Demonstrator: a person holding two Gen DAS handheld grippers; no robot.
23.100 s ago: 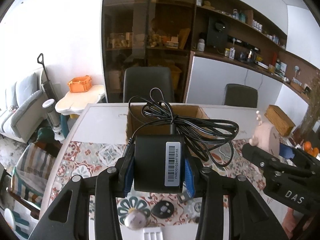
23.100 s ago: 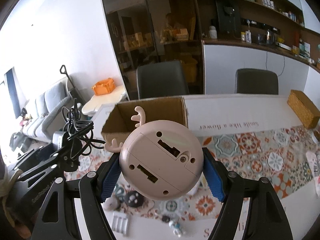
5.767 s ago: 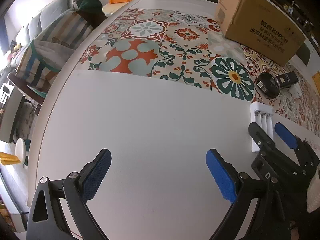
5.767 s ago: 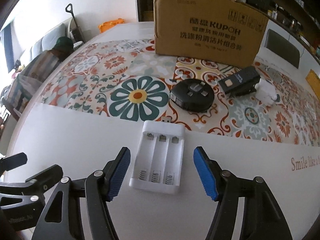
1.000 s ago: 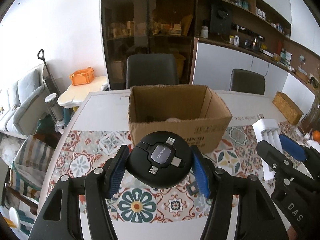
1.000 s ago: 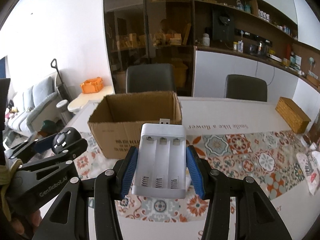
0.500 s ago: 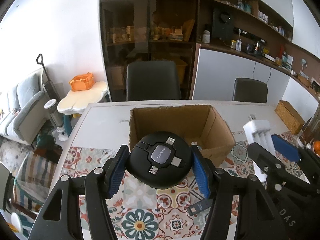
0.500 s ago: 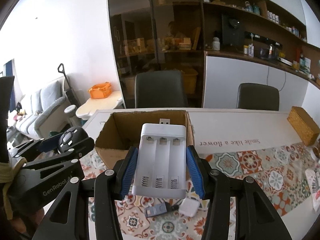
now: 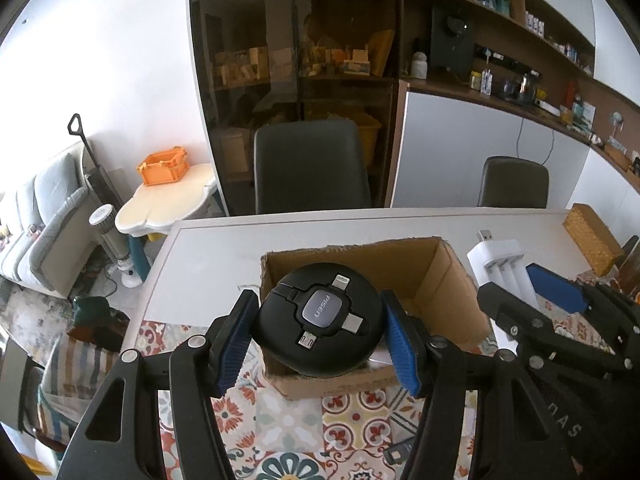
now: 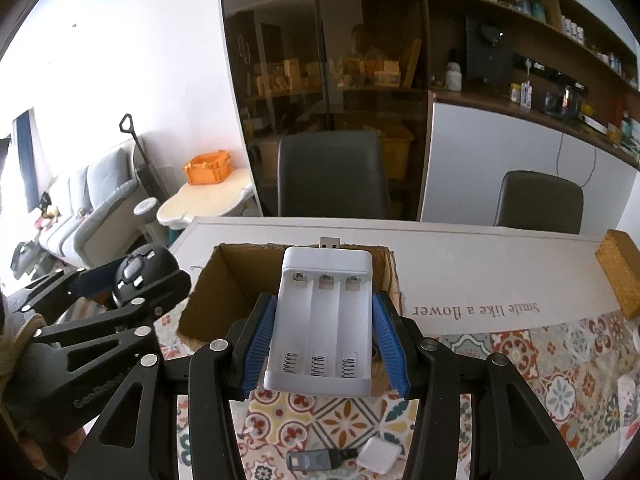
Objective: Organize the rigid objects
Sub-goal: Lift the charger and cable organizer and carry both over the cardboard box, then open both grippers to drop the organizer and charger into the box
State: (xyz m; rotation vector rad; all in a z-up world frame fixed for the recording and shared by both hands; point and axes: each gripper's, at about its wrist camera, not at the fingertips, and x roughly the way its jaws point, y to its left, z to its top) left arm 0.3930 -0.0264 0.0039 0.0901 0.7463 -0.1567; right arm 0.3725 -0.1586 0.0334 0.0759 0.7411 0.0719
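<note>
My left gripper (image 9: 320,328) is shut on a round black cable reel (image 9: 318,318) with several plug tips, held above the open cardboard box (image 9: 448,280). My right gripper (image 10: 323,338) is shut on a white battery charger (image 10: 324,320) with three empty slots and a USB plug at its far end, also over the box (image 10: 224,284). In the left wrist view the charger (image 9: 500,266) and right gripper show at the right. The right wrist view has the reel (image 10: 138,268) in the left gripper at its left. Most of the box's inside is hidden.
The box stands on a table with a patterned tile cloth (image 10: 560,364). A small dark clip and a white square piece (image 10: 378,454) lie on the cloth in front of the box. A woven block (image 10: 618,272) sits at the right; dark chairs (image 9: 310,164) stand behind the table.
Both grippers have moved forward and a little up, from in front of the box to above its opening. Each keeps its hold on its object.
</note>
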